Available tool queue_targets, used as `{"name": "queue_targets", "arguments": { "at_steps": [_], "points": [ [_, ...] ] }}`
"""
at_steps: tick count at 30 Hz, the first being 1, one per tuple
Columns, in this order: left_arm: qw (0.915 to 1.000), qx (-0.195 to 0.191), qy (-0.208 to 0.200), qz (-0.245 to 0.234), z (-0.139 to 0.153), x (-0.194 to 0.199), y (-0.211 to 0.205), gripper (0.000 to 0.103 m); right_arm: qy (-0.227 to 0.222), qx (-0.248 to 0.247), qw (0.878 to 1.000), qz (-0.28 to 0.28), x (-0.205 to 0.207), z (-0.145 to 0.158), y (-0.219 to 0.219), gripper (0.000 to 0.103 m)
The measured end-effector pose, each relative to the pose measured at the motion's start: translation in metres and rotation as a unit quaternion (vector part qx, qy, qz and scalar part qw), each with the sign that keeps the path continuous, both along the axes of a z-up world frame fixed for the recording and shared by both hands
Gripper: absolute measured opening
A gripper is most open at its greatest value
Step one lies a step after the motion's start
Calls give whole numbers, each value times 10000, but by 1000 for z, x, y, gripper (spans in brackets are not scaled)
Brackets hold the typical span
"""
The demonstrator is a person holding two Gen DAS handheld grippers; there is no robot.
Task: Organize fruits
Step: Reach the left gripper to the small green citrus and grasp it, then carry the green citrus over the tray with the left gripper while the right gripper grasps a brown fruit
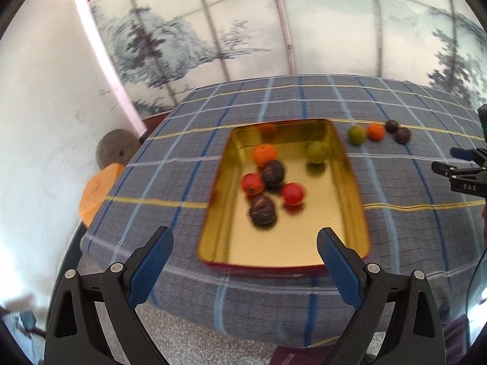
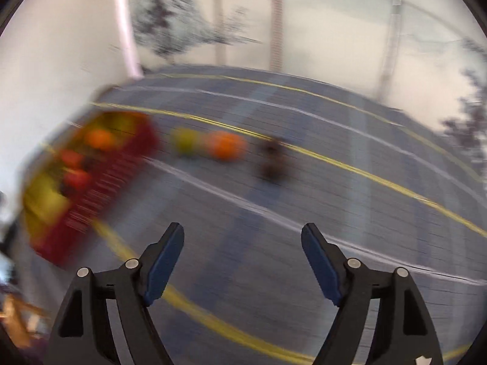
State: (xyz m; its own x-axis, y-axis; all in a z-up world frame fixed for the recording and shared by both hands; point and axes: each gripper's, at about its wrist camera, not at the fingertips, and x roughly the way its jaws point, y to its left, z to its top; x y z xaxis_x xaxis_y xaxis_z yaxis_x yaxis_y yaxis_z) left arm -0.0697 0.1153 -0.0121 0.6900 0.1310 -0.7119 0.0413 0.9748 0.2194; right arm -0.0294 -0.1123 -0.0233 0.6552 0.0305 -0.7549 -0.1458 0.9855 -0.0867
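Observation:
A gold-lined red tin [image 1: 350,182] sits on the plaid tablecloth and holds several fruits: an orange [image 1: 264,154], a green one [image 1: 317,151], two red ones [image 1: 292,194] and two dark ones [image 1: 262,210]. To its right on the cloth lie a green fruit [image 1: 356,134], an orange [image 1: 375,131] and two dark fruits [image 1: 402,135]. My left gripper [image 1: 245,243] is open and empty above the tin's near edge. My right gripper [image 2: 242,240] is open and empty over the cloth, short of the blurred green fruit [image 2: 185,141], orange [image 2: 226,146] and dark fruits [image 2: 272,159]; the tin [image 2: 91,188] is to its left.
The right gripper also shows in the left wrist view [image 1: 462,173] at the right edge. An orange stool [image 1: 97,191] and a round grey object [image 1: 117,149] stand left of the table. A painted screen is behind the table.

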Motion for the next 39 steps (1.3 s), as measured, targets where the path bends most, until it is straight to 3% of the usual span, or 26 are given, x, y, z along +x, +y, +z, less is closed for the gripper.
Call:
{"name": "queue_targets", "arguments": {
  "at_steps": [6, 14, 16, 19, 23, 25, 27, 30, 32, 33, 34, 37, 39],
  "points": [
    [9959, -316, 243, -812, 4, 24, -42, 95, 172, -609, 9939, -904, -5, -21, -82, 83],
    [9825, -619, 432, -1700, 11, 95, -110, 94, 81, 64, 9942, -1067, -8, -19, -110, 90],
    [9807, -483, 531, -1821, 4, 121, -125, 83, 33, 108, 9950, -993, -10, -17, -111, 93],
    [9668, -144, 877, -2394, -14, 163, -146, 65, -3, 219, 9952, -957, -11, -16, -113, 96],
    [9453, -42, 1257, -3011, -33, 201, -155, 61, -18, 441, 9947, -926, -12, -15, -118, 96],
    [9418, 320, 1332, -3071, -42, 217, -159, 61, -21, 490, 9948, -891, -12, -15, -118, 96],
    [9332, 300, 1637, -3184, -52, 234, -161, 61, -20, 511, 9950, -860, -12, -14, -117, 96],
    [9277, 405, 1900, -3187, -70, 250, -163, 61, -20, 535, 9950, -839, -12, -14, -117, 96],
    [9258, 454, 2052, -3141, -82, 254, -163, 55, -12, 547, 9950, -838, -11, -15, -118, 96],
    [9230, 350, 2178, -3154, -87, 255, -164, 41, -9, 546, 9950, -841, -11, -15, -118, 96],
    [9237, 255, 2169, -3148, -87, 253, -163, 39, -4, 535, 9950, -844, -11, -15, -117, 96],
    [9371, 388, 1948, -2871, -84, 242, -164, 38, 15, 516, 9951, -843, -9, -17, -118, 96],
    [9492, 195, 1714, -2634, -71, 225, -161, 38, -12, 503, 9949, -872, -10, -16, -118, 96]
  ]
}}
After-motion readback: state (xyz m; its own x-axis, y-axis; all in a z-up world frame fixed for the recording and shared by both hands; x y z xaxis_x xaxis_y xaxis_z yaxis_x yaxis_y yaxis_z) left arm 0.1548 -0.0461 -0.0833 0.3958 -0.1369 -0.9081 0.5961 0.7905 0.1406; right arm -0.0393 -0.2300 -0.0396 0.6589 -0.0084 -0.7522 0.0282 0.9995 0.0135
